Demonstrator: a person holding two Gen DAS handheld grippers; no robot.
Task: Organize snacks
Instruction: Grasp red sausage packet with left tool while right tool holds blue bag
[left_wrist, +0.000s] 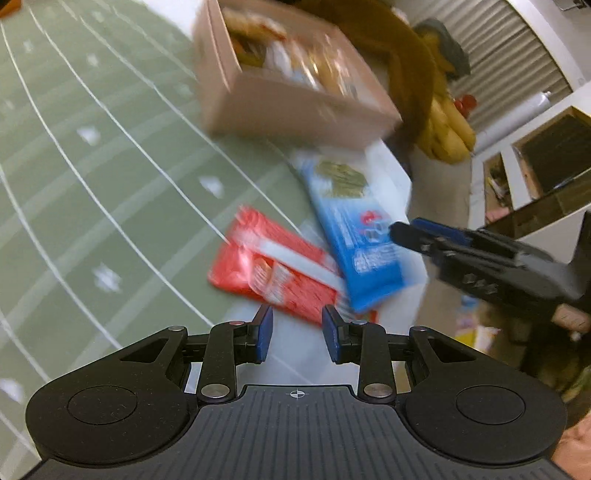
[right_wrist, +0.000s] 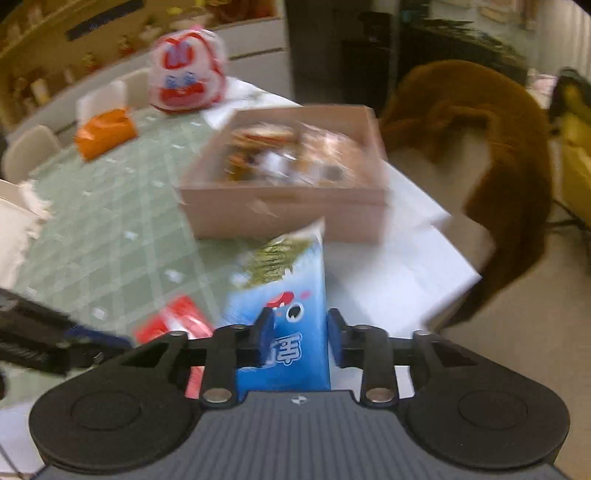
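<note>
A blue snack pack (left_wrist: 351, 225) and a red snack pack (left_wrist: 273, 269) lie on the table near its edge, the blue one overlapping the red. A pink box (left_wrist: 295, 107) full of snacks stands beyond them. My left gripper (left_wrist: 297, 334) is open and empty, just before the red pack. My right gripper (right_wrist: 299, 338) is open with the blue pack (right_wrist: 288, 306) between its fingers; it also shows in the left wrist view (left_wrist: 410, 230), at the blue pack's side. The red pack (right_wrist: 173, 321) and the box (right_wrist: 291, 177) show in the right wrist view.
The table has a green checked cloth (left_wrist: 92, 166) and a white edge (right_wrist: 406, 258). An orange pack (right_wrist: 105, 134) and a red-and-white bag (right_wrist: 188, 72) sit at the far end. A brown plush toy (right_wrist: 480, 122) lies beside the table.
</note>
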